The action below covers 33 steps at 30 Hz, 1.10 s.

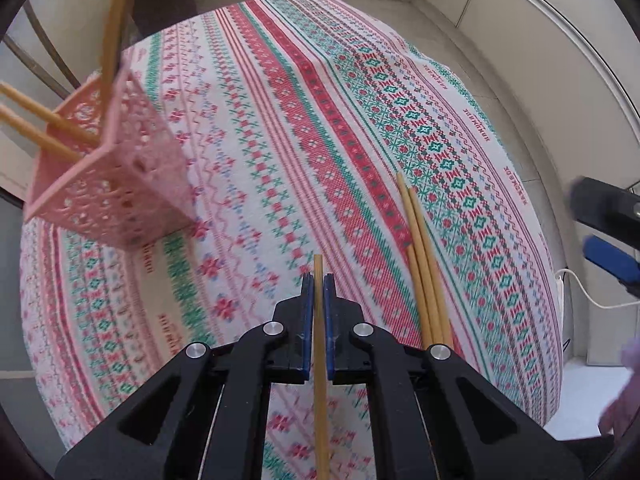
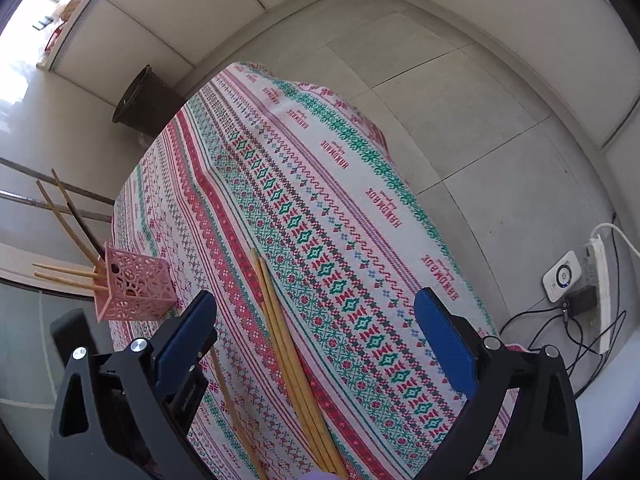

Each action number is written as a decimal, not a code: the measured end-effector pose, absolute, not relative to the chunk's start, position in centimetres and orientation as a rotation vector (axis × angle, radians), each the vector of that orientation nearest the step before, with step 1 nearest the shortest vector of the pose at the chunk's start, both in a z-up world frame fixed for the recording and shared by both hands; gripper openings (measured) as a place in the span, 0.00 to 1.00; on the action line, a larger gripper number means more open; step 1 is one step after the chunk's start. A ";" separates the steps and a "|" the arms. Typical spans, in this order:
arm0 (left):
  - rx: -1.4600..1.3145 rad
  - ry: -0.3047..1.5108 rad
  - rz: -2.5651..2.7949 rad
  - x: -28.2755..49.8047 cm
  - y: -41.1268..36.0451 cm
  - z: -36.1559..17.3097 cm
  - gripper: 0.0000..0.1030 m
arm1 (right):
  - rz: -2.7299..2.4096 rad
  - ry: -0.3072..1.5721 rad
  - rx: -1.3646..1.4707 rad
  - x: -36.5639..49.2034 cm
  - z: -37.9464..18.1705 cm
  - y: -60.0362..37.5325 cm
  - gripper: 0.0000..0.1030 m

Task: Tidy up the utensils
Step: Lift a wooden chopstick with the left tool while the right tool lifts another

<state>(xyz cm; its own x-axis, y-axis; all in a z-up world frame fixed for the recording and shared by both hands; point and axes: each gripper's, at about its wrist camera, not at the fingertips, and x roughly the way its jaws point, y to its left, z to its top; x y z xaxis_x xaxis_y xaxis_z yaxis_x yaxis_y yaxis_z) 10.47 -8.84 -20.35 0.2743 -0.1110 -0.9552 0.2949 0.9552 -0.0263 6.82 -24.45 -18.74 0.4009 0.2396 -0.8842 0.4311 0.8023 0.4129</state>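
Chopsticks (image 1: 425, 264), three lying, one gripped (image 1: 319, 320)

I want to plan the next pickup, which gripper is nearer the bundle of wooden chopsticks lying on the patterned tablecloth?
Right. The right gripper hangs open directly over the bundle; the left gripper sits beside it.

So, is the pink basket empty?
No, several chopsticks stick out of the pink basket.

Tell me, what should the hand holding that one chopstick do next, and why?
Probably carry it over to the pink basket. The left gripper is shut on one chopstick, the basket already holds several, and three more wait on the tablecloth.
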 end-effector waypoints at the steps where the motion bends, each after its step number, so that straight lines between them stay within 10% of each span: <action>1: 0.169 1.261 -0.276 10.1 -8.3 -19.9 0.04 | -0.128 1.180 0.643 7.3 -19.0 -23.8 0.93; 33: 0.129 1.153 -0.272 6.6 2.1 -14.1 0.05 | -0.261 1.311 0.299 12.8 -24.8 -18.3 0.72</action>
